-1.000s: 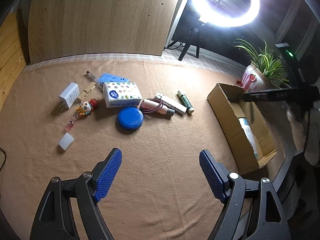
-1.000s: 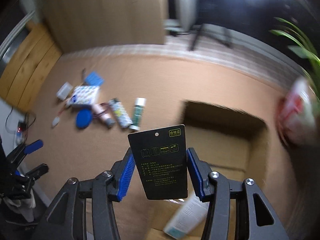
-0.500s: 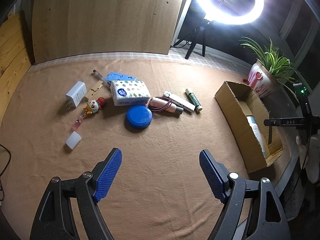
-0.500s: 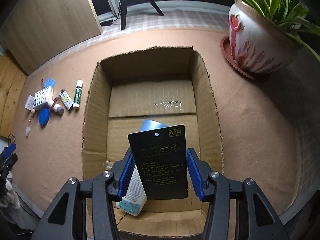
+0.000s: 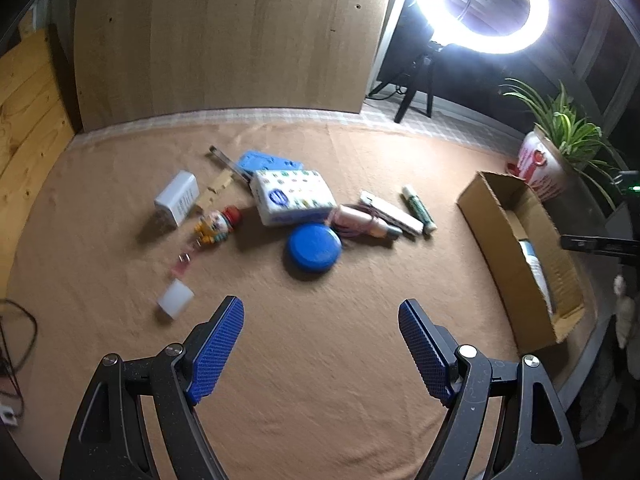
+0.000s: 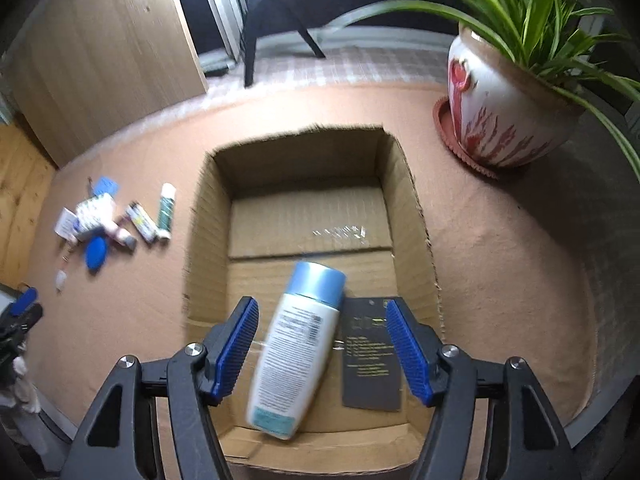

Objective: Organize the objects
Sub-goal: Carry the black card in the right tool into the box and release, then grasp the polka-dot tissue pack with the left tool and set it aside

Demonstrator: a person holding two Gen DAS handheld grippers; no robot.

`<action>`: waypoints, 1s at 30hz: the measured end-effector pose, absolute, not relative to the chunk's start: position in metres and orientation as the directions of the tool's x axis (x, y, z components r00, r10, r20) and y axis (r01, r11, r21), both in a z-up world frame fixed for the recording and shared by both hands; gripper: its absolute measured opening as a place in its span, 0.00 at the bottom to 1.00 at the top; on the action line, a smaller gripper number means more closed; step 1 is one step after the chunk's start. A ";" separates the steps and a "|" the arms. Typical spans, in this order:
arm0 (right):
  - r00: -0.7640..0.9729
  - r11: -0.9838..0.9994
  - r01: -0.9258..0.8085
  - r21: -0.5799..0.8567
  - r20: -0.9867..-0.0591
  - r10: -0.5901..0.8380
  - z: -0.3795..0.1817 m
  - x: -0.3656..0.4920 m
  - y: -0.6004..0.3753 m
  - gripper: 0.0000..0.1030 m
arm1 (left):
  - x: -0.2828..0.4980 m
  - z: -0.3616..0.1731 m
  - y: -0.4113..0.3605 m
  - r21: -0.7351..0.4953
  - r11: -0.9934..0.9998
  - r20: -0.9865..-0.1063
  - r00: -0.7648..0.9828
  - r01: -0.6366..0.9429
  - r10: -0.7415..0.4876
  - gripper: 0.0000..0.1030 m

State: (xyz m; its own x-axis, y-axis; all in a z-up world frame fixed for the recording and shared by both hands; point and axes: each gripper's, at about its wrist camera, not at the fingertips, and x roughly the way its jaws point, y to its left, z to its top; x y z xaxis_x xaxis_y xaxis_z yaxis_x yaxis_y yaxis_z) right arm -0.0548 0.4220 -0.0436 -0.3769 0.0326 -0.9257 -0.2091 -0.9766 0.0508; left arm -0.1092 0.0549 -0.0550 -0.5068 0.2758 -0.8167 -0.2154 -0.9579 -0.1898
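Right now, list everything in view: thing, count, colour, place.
cardboard box: 1, brown, right of the pile
bottle: 1, white with blue cap, in box
card: 1, black, in box beside bottle
blue disc: 1, cloth centre
tissue pack: 1, white patterned, behind disc
charger: 1, white, pile's left
clown figure: 1, by charger
potted plant: 1, beyond box
left gripper: open, empty
right gripper: just opened, over box

The bottle (image 6: 298, 344) is motion-blurred, its label print unreadable. It covers the near-left edge of the black card (image 6: 370, 356), whose text is too small to read. The items left of the box (image 6: 206, 216) are blurred. The plant (image 6: 516, 20) is cut off at the top edge.
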 end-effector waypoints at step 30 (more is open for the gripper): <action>-0.505 -0.931 -0.219 0.293 -0.850 -0.149 -0.023 -0.024 0.367 0.61 | -0.295 -0.119 0.086 -0.214 -0.954 -0.928 -0.260 -0.211 0.266 0.44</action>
State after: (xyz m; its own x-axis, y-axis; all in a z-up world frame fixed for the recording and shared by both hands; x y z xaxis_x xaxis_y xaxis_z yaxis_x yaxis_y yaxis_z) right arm -0.0241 0.3675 -0.0227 -0.5047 -0.1493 -0.8503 -0.2190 -0.9306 0.2934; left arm -0.2951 0.0857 -0.1195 -0.2601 0.2663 -0.9281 -0.2112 -0.9536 -0.2145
